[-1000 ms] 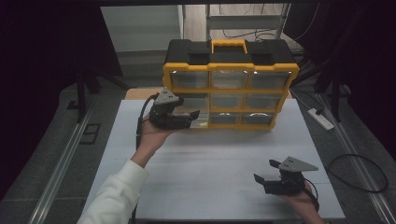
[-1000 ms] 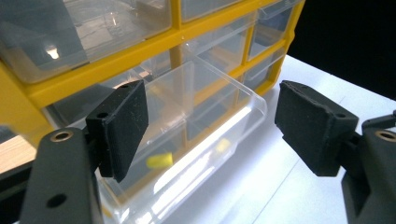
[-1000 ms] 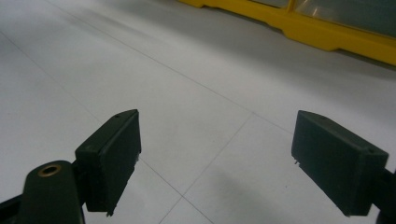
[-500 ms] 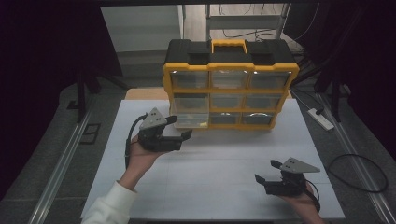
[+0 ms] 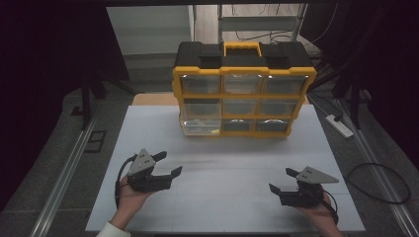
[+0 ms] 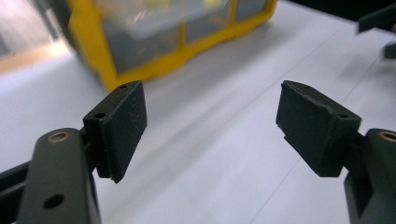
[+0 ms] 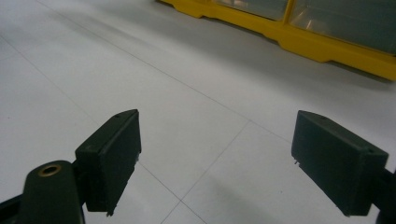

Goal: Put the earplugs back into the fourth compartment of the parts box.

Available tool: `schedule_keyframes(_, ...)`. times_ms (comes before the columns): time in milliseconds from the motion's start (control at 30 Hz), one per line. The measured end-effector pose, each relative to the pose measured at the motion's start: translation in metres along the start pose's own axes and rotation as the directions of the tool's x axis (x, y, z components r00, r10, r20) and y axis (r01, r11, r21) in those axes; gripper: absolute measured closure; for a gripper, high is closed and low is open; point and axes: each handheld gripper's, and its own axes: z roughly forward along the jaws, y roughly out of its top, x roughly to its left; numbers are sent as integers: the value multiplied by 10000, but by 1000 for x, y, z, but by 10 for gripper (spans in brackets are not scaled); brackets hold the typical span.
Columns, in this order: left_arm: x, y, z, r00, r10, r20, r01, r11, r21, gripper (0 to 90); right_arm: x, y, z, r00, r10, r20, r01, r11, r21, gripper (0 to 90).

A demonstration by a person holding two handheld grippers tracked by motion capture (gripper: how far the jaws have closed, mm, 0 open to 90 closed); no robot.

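A yellow and black organizer (image 5: 244,91) with clear drawers stands at the back middle of the white table (image 5: 232,163). Its bottom left drawer (image 5: 200,127) sticks out a little and holds something yellow. My left gripper (image 5: 169,163) hovers low over the table's front left, well short of the organizer, open and empty. In the left gripper view its jaws (image 6: 212,126) stand wide apart, with the organizer (image 6: 140,70) blurred beyond them. My right gripper (image 5: 280,179) rests at the front right, open with nothing between its pads (image 7: 217,158). The organizer's yellow base (image 7: 299,37) lies ahead of it.
A white power strip (image 5: 338,126) lies just off the table's right edge, and a black cable (image 5: 380,182) loops on the floor there. A metal rail (image 5: 69,168) runs along the table's left side. The right gripper's tip (image 6: 378,18) shows far off in the left gripper view.
My left gripper has pulled back from the organizer's bottom left drawer, toward the front left of the table and lower. The right gripper has stayed put.
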Motion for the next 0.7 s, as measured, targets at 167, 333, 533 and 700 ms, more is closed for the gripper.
schedule_keyframes(167, 7, -21, 2, 9995, -289, -110, 294, 9984, 486, 238, 0, 0, 1, 10000, -54, 3, 54, 10000, 65, 168)
schedule_keyframes(333, 6, -31, 3, 9990, -430, -102, 436, 9965, 719, 237, 0, 0, 0, 10000, -83, -36, 83, 10000, 21, 168)
schedule_keyframes(533, 2, -31, 3, 9991, -424, 35, 420, 9965, 721, 237, 0, -1, -1, 10000, -87, -47, 87, 10000, -2, 168)
schedule_keyframes(700, 3, -32, 6, 9993, -370, 109, 359, 9958, 839, 235, 0, -1, -1, 9999, -90, -68, 90, 10000, -11, 166)
